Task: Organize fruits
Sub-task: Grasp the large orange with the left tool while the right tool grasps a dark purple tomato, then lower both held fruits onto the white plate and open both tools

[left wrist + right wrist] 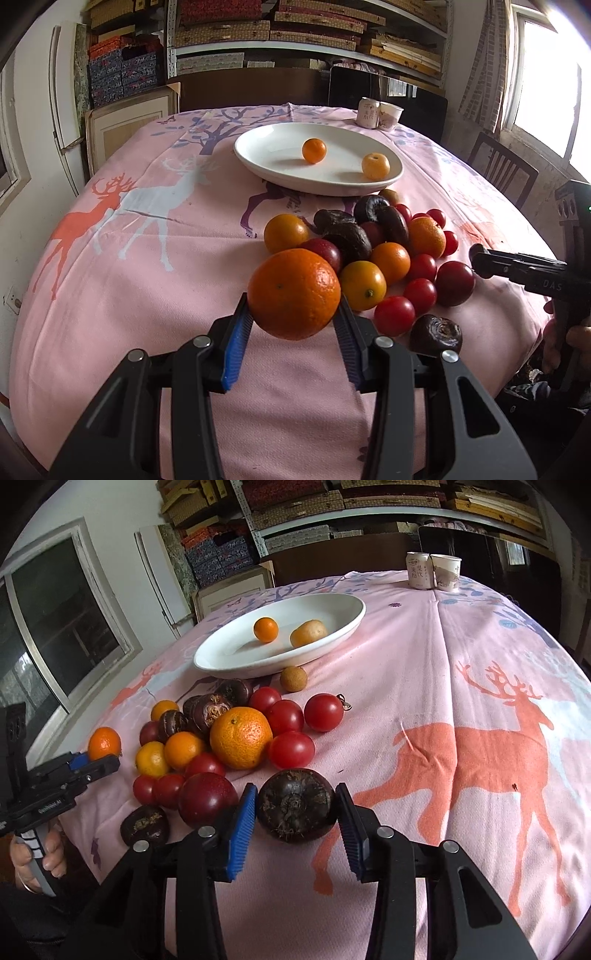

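My left gripper (293, 314) is shut on a large orange (293, 293), held just above the pink tablecloth at the near edge of the fruit pile (369, 251). The right wrist view shows that left gripper (94, 762) with the orange (104, 743) at its tip. My right gripper (295, 801) is shut on a dark brown water chestnut (296, 808) low over the cloth, right of the pile. The right gripper (480, 258) also shows in the left wrist view. Beyond the pile, a white oval plate (258, 162) holds two small oranges (314, 150) (375, 166).
The pile mixes cherry tomatoes, small oranges and dark chestnuts. A brown round fruit (293, 678) lies alone by the plate. A can (367, 112) and a paper cup (389, 115) stand at the far edge. A chair (502, 166) stands at the right. A hand (37, 853) grips the left gripper's handle.
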Motion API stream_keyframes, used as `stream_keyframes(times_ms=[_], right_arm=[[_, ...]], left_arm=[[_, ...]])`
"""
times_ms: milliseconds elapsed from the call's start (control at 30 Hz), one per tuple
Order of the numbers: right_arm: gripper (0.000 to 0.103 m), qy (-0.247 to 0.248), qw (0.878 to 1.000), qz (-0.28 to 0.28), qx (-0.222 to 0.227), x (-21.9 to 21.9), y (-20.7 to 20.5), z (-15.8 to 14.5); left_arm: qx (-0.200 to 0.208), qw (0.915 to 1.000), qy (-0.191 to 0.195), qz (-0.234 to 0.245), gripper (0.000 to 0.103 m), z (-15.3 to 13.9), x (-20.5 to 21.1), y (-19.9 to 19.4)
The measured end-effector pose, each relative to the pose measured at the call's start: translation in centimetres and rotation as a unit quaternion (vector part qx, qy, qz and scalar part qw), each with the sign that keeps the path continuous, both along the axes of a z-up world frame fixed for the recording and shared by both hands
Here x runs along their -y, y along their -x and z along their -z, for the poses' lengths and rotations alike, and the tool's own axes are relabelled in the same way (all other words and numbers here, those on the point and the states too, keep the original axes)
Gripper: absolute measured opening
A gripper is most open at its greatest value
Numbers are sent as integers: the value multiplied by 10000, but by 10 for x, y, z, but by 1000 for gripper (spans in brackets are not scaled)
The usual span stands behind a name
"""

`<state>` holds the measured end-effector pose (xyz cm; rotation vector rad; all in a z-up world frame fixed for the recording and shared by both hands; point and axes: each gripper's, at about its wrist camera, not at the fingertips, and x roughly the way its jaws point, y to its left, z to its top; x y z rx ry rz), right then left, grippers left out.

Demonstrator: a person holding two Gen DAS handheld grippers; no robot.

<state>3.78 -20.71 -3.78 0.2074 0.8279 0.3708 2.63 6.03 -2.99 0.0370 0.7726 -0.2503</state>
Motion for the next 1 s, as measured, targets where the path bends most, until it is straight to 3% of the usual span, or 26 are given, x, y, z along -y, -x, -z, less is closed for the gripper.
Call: stream_keyframes(times_ms=[67, 233, 433, 567, 733, 767, 800, 833, 867, 1000], right_arm=[[43, -272, 9996, 49, -2, 9, 0, -5], [43, -318, 9991, 163, 224, 19, -21, -37], [43, -190, 9990, 168, 359, 11, -94, -78], [43, -103, 9997, 173, 158, -6, -156, -79], [45, 28, 9998, 188, -109, -23, -209, -58], [49, 97, 9996, 236, -131, -25, -213, -56], [60, 210, 9992, 319, -130, -26, -214, -55], [62, 246, 9991, 350, -23, -28, -209, -58], [62, 274, 9990, 334, 76, -28, -203, -61], [62, 402, 9984, 256, 308, -26, -162, -72]], left_arm=[[33, 10000, 19, 26, 43, -5, 2, -1], [45, 9999, 89, 81, 43, -25, 10, -32], [-34, 9998, -25, 210, 43, -40, 41, -108], [-245, 9994, -222, 130, 44, -33, 59, -161], [-599, 9975, -385, -16, 45, -14, 69, -203], [-632, 9971, -407, -97, 50, -14, 69, -207], [-582, 9974, -389, -169, 56, -16, 67, -207], [-497, 9980, -327, -205, 69, -20, 63, -205], [-381, 9987, -271, -224, 76, -25, 59, -200], [-111, 9997, -213, -96, 76, -43, 50, -161]])
